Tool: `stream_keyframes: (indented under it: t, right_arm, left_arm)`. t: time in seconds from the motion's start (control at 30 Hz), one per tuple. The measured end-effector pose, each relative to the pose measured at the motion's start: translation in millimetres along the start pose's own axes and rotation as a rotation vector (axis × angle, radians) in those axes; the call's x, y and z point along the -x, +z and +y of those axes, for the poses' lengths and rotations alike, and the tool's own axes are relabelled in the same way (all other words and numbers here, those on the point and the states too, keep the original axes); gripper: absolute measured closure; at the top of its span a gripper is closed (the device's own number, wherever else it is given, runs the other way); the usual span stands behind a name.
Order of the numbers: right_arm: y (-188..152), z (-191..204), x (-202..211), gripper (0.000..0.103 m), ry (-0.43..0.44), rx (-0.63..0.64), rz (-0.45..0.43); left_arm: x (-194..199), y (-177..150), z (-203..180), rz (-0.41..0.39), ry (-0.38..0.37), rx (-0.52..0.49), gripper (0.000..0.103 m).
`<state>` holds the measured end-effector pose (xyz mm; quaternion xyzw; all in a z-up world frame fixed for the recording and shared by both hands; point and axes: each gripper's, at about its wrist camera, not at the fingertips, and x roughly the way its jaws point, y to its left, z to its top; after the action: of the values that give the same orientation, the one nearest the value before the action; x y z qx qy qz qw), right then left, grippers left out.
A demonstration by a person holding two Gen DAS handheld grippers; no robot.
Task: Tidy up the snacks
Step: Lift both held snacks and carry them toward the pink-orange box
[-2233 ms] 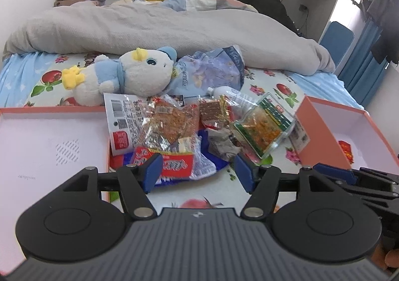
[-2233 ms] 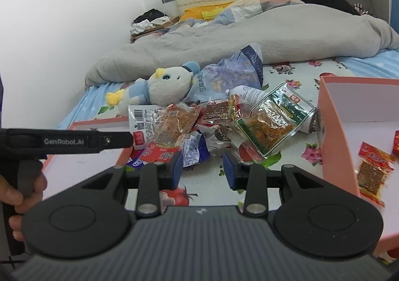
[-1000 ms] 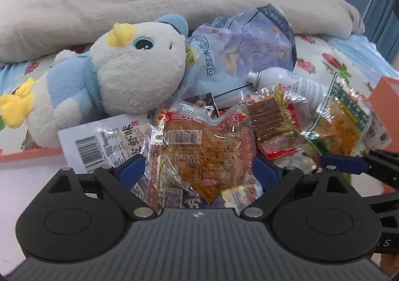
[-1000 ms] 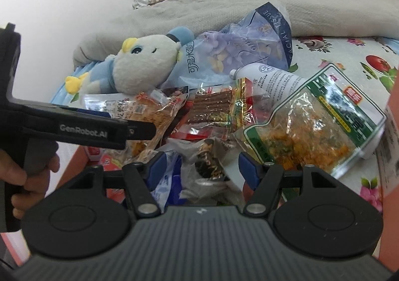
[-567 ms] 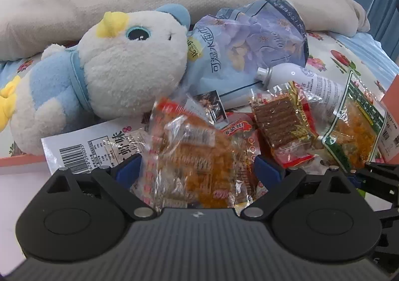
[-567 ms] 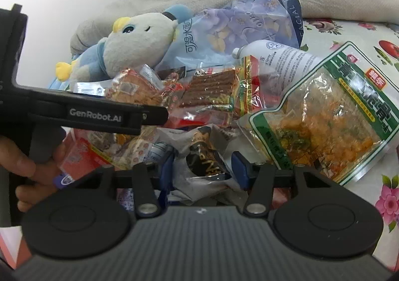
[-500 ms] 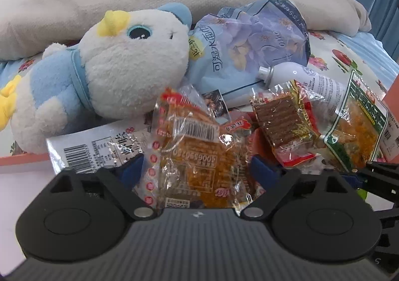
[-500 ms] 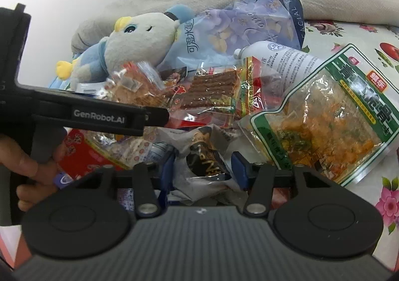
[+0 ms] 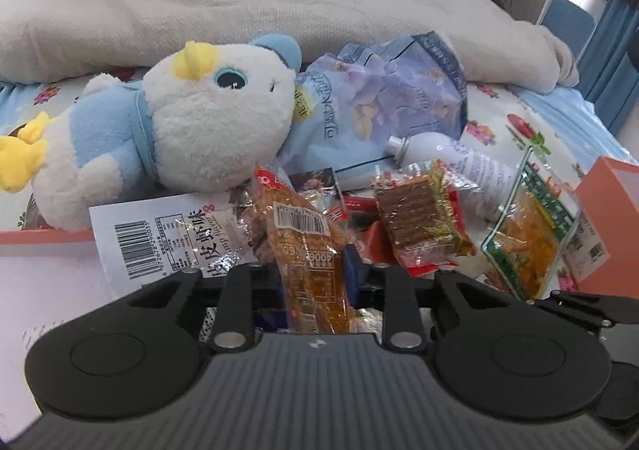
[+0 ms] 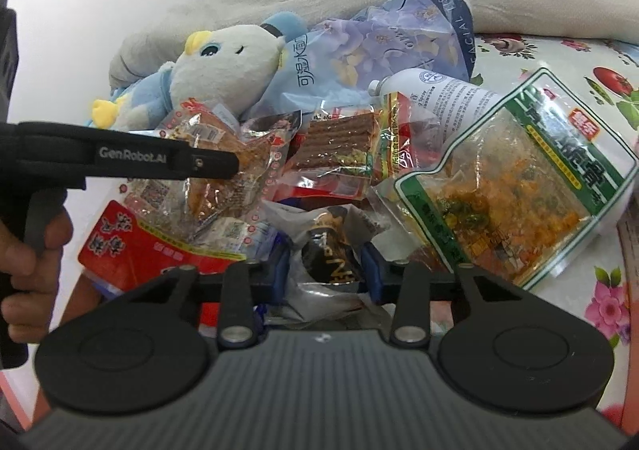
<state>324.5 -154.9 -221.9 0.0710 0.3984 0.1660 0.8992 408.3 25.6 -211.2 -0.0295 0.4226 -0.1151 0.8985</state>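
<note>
Snack packets lie heaped on the flowered bedsheet. My left gripper (image 9: 315, 274) has its jaws closing, and the pads pinch an orange packet with a barcode (image 9: 307, 246), which is folded narrow and tilted up. In the right wrist view the left gripper (image 10: 227, 166) reaches in from the left over that same orange packet (image 10: 223, 190). My right gripper (image 10: 325, 270) is closing too, its blue pads (image 10: 371, 270) pressed against a crumpled silver-and-black packet (image 10: 327, 254). A brown-stick packet (image 9: 415, 218) and a green-edged packet (image 10: 515, 186) lie close by.
A white and blue plush toy (image 9: 179, 118), a lilac tissue bag (image 9: 375, 106) and a white spray bottle (image 9: 459, 158) lie behind the heap. An orange box (image 9: 607, 218) stands right, a pink-rimmed tray (image 9: 40, 238) left. A hand (image 10: 28, 250) holds the left gripper's handle.
The left jaws narrowed from wide apart onto the orange packet, which folded and tipped up. The right jaws drew in around the silver-and-black packet. Neither hand moved much.
</note>
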Motion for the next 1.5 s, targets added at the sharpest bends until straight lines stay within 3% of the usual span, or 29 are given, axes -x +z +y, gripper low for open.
stream_keyframes:
  t: [0.7,1.17,1.5]
  right_arm:
    - [-28.6,25.7,65.8,0.065,-0.001,-0.045,-0.019]
    - [-53.6,24.7,118.9,0.065,-0.091,-0.039,-0.030]
    - [-64.3,14.2,150.2,0.065,-0.130,-0.054,-0.050]
  left_arm:
    - [90.3,-39.5,-17.6,-0.031,0.003,0.012,0.079]
    - [129.1,-78.8,-44.7,-0.012,-0.035,0.021,0.079]
    - [147.4,-84.8,-73.9,-0.012,-0.053,-0.010,0.079]
